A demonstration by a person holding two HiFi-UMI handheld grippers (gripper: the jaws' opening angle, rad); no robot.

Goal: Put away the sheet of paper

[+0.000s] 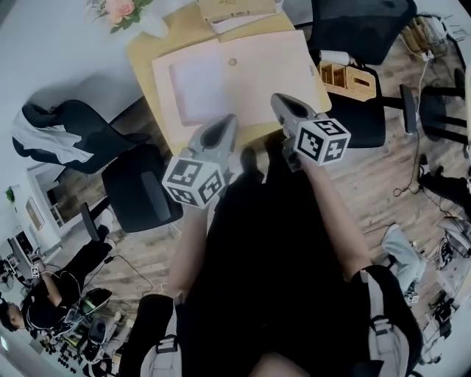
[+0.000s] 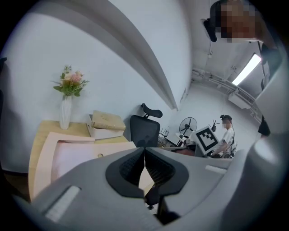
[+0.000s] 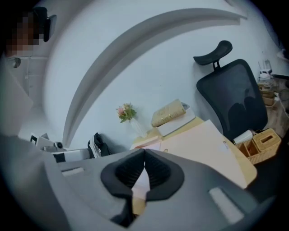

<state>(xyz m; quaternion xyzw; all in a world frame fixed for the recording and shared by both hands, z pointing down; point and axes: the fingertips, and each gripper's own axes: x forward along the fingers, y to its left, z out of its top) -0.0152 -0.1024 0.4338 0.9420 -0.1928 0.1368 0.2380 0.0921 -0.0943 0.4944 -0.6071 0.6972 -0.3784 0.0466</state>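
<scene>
An open pale pink folder (image 1: 257,70) lies flat on a wooden desk (image 1: 147,51). A pale sheet of paper (image 1: 197,90) rests on its left half. My left gripper (image 1: 225,124) hovers at the desk's front edge, just below the sheet, with jaws shut and nothing between them. My right gripper (image 1: 279,101) is over the folder's right half near the front edge, also shut and empty. In the left gripper view the shut gripper (image 2: 144,152) points over the sheet (image 2: 76,158). In the right gripper view the shut gripper (image 3: 144,154) faces the folder (image 3: 203,144).
Stacked books (image 1: 235,11) and a white vase of flowers (image 1: 129,15) stand at the desk's back. A wooden organizer box (image 1: 346,79) sits right of the desk. Black office chairs (image 1: 140,191) (image 1: 360,29) flank it. A person sits at lower left (image 1: 44,302).
</scene>
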